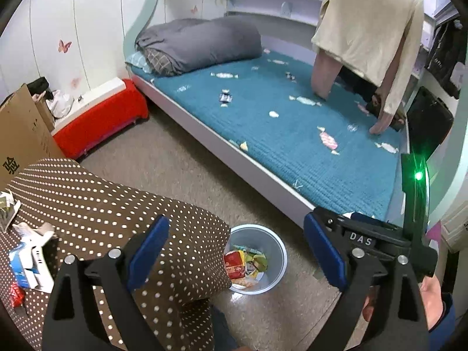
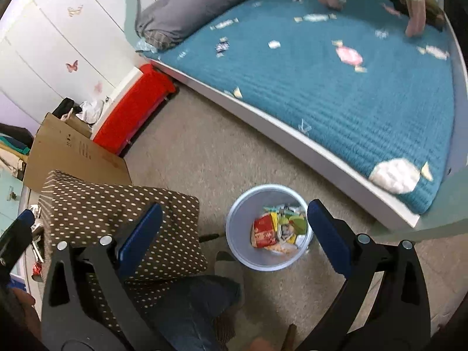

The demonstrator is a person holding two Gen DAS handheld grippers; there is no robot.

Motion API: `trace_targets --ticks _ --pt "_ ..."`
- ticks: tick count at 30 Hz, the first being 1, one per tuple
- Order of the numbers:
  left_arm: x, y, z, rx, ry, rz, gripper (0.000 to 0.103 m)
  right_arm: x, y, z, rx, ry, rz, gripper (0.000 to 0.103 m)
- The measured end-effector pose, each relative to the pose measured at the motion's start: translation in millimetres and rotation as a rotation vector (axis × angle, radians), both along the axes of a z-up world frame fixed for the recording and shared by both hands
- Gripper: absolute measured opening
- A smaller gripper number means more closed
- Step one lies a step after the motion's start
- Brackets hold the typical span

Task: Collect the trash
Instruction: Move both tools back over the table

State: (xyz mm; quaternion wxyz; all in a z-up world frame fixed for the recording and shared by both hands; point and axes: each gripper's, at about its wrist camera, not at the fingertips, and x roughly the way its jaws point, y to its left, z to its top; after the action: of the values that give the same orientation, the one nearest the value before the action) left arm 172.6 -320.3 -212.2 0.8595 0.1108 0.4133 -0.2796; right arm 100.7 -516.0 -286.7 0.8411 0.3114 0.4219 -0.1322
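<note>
A pale blue waste bin (image 1: 276, 259) stands on the carpet, partly filled with red, yellow and green wrappers (image 1: 244, 263). My left gripper (image 1: 237, 251) hangs open above it, nothing between its blue pads (image 1: 147, 251). In the right wrist view the same bin (image 2: 241, 219) and its wrappers (image 2: 275, 232) lie right under my right gripper (image 2: 235, 234), also open and empty. The right gripper's black body (image 1: 361, 238) shows beside the left one. Small wrapper-like pieces (image 1: 225, 98) dot the teal bed cover (image 1: 292, 146); I cannot tell loose from printed.
A table under a brown dotted cloth (image 1: 102, 204) stands left of the bin, with boxes and a red wrapper (image 1: 16, 292) on it. A person in a cream shirt (image 1: 371, 29) leans over the bed. A cardboard box (image 1: 20, 128) and red bench (image 1: 102, 122) line the wall.
</note>
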Motion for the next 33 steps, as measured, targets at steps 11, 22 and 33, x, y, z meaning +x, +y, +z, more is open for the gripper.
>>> trace_targets --ticks 11,22,33 --pt "-26.0 47.5 52.4 -0.110 -0.078 0.019 0.093 -4.6 44.3 96.2 -0.114 -0.143 0.046 0.097" --pt "-41.6 142.6 91.3 -0.175 -0.178 0.135 0.094 9.2 142.3 173.9 -0.207 -0.286 0.225 0.097" --pt "-39.3 257.3 90.9 -0.171 -0.219 0.325 0.094 41.0 232.9 191.3 -0.249 -0.329 0.461 0.097"
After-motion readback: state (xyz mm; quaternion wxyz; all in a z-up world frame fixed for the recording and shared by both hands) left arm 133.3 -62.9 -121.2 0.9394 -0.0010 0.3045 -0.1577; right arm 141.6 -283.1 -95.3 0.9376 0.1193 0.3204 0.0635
